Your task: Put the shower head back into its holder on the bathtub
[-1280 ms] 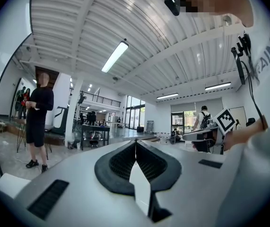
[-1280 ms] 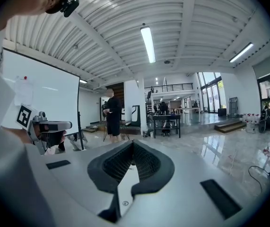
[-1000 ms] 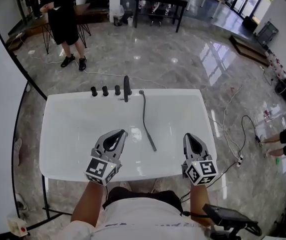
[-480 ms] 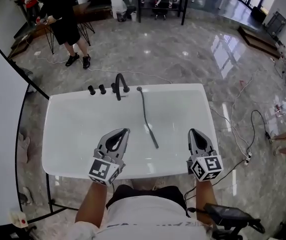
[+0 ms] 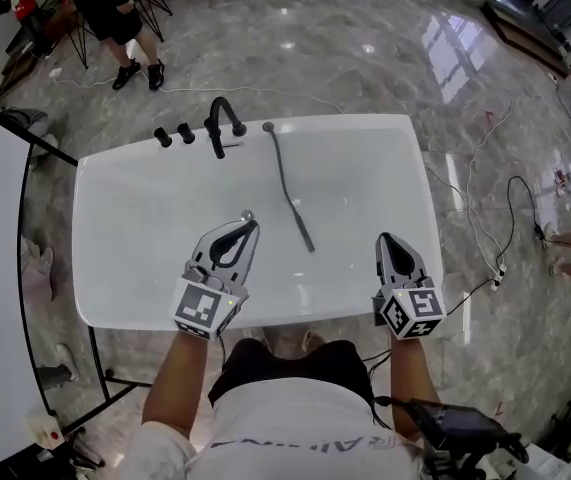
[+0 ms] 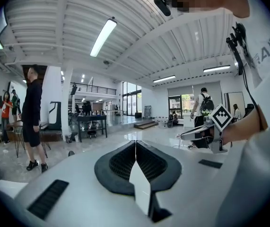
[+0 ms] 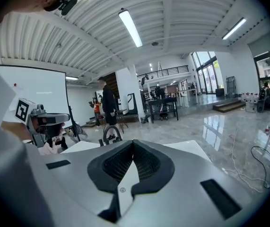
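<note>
Letters reading "RAIN" show on the person's white shirt (image 5: 285, 423). Over the near rim of the white bathtub (image 5: 125, 258), the left gripper (image 5: 249, 219) and right gripper (image 5: 385, 239) both have their fingers (image 6: 118, 164) closed on nothing. The dark shower head (image 5: 301, 228) lies inside the tub near its middle, its hose (image 5: 281, 168) running to the far rim beside the black faucet (image 5: 222, 120).
</note>
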`<action>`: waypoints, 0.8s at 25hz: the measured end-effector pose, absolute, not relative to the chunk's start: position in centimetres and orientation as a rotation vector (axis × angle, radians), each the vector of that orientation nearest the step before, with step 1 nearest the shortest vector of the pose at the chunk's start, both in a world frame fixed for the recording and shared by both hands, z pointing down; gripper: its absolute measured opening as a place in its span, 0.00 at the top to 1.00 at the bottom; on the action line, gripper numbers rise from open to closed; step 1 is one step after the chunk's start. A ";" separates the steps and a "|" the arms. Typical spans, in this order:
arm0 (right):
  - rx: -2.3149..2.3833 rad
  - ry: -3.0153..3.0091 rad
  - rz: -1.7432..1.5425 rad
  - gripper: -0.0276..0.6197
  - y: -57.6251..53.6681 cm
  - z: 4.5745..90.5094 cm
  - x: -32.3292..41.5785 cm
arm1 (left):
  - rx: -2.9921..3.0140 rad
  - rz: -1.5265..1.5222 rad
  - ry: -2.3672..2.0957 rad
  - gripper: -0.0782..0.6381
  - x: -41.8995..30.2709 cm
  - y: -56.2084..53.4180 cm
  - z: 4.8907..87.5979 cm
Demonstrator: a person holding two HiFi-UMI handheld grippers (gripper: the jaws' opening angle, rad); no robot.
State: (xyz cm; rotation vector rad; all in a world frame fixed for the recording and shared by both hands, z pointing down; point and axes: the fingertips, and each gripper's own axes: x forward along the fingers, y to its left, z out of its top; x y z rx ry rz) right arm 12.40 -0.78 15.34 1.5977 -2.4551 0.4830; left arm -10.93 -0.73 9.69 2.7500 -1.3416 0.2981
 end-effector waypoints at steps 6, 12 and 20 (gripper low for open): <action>1.589 -2.400 0.524 0.94 -3.3 20.4 13.1 | 2.792 0.415 -1.226 0.87 -8.7 -4.4 15.9; 1.527 -2.348 0.572 0.94 -5.8 27.3 13.7 | 2.792 0.579 -1.042 0.87 -5.7 -7.9 24.1; 1.416 -2.289 0.594 0.94 -7.9 38.0 14.6 | 2.754 0.729 -0.818 0.86 -0.4 -10.2 37.3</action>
